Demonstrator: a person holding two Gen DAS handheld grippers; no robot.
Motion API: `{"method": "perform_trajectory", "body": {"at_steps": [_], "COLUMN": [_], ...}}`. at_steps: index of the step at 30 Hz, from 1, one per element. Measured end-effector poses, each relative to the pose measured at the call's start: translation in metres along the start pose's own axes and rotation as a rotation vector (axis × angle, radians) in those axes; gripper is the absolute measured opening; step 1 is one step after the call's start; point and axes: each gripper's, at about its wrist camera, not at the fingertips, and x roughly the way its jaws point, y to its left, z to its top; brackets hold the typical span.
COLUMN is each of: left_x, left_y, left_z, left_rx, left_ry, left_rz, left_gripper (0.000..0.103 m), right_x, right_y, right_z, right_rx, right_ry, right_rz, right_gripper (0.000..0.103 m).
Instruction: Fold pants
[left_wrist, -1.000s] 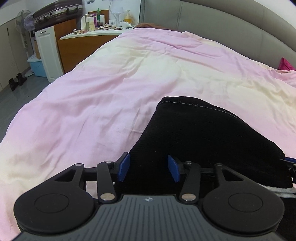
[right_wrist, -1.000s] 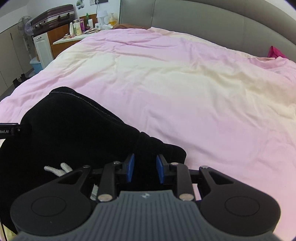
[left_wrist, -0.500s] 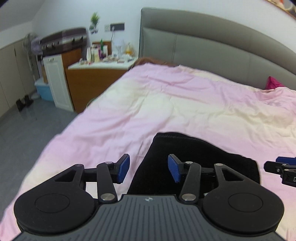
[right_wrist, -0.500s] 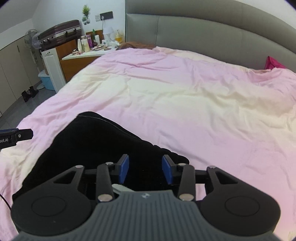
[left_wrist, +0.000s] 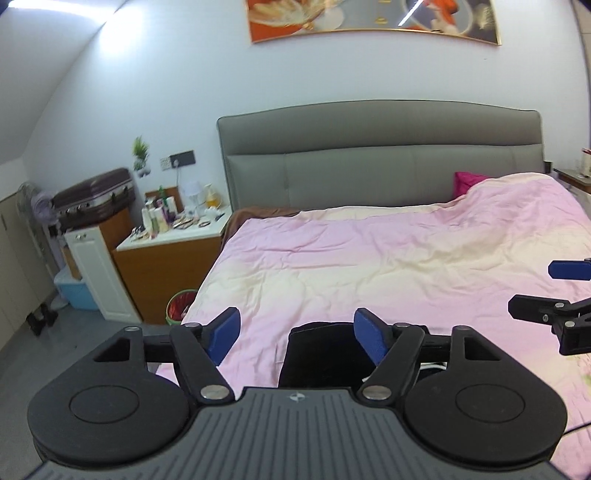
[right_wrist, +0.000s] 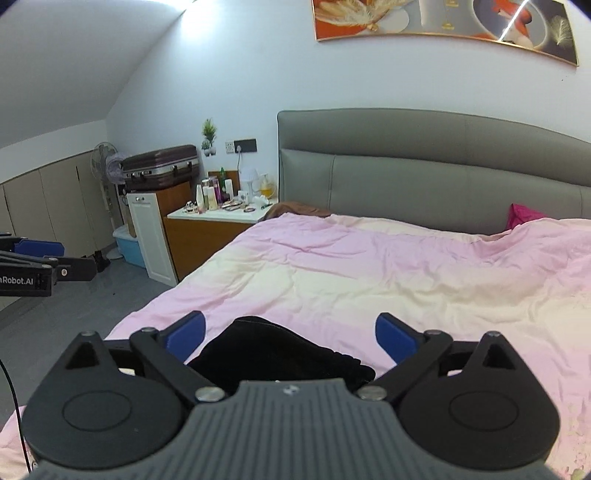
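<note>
From my left wrist camera, my left gripper (left_wrist: 295, 334) has its two blue fingers spread wide with nothing between them, held above the bed. One pair of black pants (left_wrist: 321, 354) lies bunched on the pink duvet (left_wrist: 369, 266) near the bed's near edge, just below and between my fingers, partly hidden by the gripper body. At the right edge of this view my right gripper (left_wrist: 554, 295) pokes in. Beyond the bed's far left corner I count one nightstand (left_wrist: 173, 258) crowded with bottles, one suitcase (left_wrist: 92, 194) and one red bin (left_wrist: 180, 306)

From my right wrist camera, my right gripper (right_wrist: 290, 334) also has both fingers wide apart and empty. The same pants (right_wrist: 277, 350) lie near the duvet's (right_wrist: 369, 273) near left corner, under my fingers. My left gripper (right_wrist: 37, 266) shows at the left edge. One grey headboard (right_wrist: 424, 181) stands along the far edge
</note>
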Motion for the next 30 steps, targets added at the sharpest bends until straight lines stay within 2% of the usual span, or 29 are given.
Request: {"method": "perform_trajectory", "body": {"at_steps": [1, 7, 12, 15, 21, 27, 30], "left_x": [-0.008, -0.056, -0.081, -0.089, -0.083, -0.066, -0.054], "left_y": [0.001, 0.000, -0.012, -0.023, -0.042, -0.071, -0.079], "left_z": [0.000, -0.004, -0.023, -0.040, -0.084, -0.130, -0.144], "left_rx": [0.008, -0.001, -0.020, -0.030, -0.107, -0.074, -0.082], "left_ry": [-0.008, -0.099, -0.169, -0.185, -0.122, -0.023, 0.034], "left_rz": [-0.006, -0.004, 0.039, 0.059, 0.065, 0.071, 0.051], "left_gripper": [0.086, 0.094, 0.094, 0.094, 0.094, 0.094, 0.094], "right_x": [-0.014, -0.080, -0.113, -0.125, -0.145, -0.151, -0.146], "right_y": [0.001, 0.011, 0.023, 0.027, 0.029, 0.027, 0.024], "right_z": [-0.002, -0.027, -0.055, -0.072, -0.107, -0.138, -0.149], "right_rx": [0.002, 0.023, 0.025, 0.022, 0.033, 0.046, 0.058], "right_ry": [-0.012, -0.067, -0.090, -0.103, -0.088, -0.047, -0.011], "right_rz": [-0.002, -0.044, -0.089, -0.119, -0.164, -0.206, -0.207], "right_gripper": [0.098, 0.098, 0.098, 0.098, 0.098, 0.098, 0.098]}}
